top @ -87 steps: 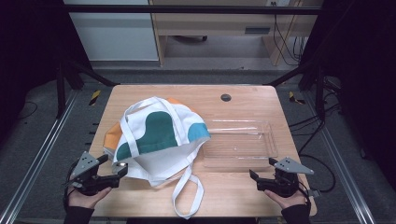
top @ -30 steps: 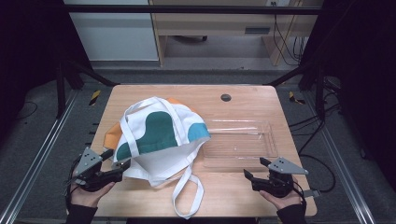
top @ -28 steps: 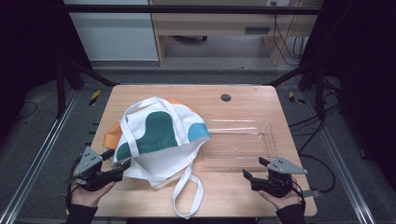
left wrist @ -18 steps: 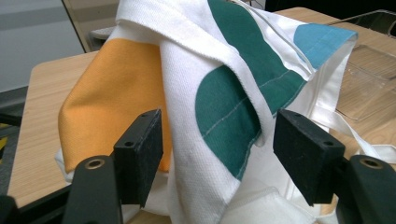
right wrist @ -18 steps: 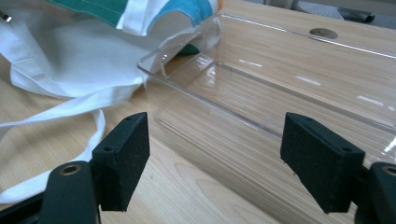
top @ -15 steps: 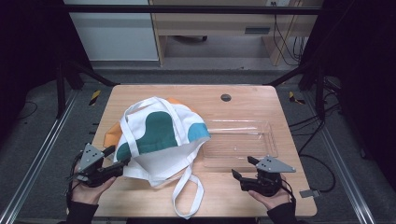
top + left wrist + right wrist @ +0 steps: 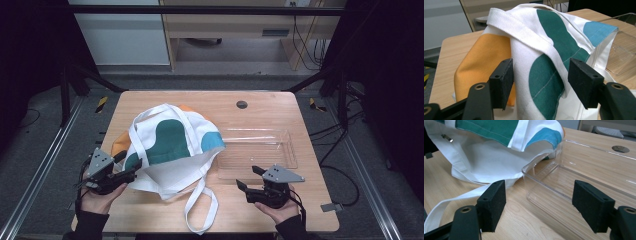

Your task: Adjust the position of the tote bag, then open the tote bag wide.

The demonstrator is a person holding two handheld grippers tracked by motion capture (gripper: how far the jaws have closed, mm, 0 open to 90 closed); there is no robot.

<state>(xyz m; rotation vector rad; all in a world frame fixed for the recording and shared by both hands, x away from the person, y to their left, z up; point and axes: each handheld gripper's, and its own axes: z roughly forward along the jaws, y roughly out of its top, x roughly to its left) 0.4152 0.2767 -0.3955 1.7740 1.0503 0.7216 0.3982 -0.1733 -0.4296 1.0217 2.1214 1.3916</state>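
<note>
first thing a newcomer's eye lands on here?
The tote bag, white with green, blue and orange patches, heaped at the table's left-centre, one long strap trailing toward the near edge. Next, the clear plastic tray to its right, with the bag's blue corner draped over its left rim. Then the two handheld grippers at the near edge: the left gripper open around the bag's near-left edge, its jaws just closing in, and the right gripper open, facing the tray.

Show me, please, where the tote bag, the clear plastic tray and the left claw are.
tote bag (image 7: pixel 172 140), high view, on its green patch.
clear plastic tray (image 7: pixel 292 155), high view, on its right rim.
left claw (image 7: pixel 131 170), high view, midway between its fingertips.
</note>
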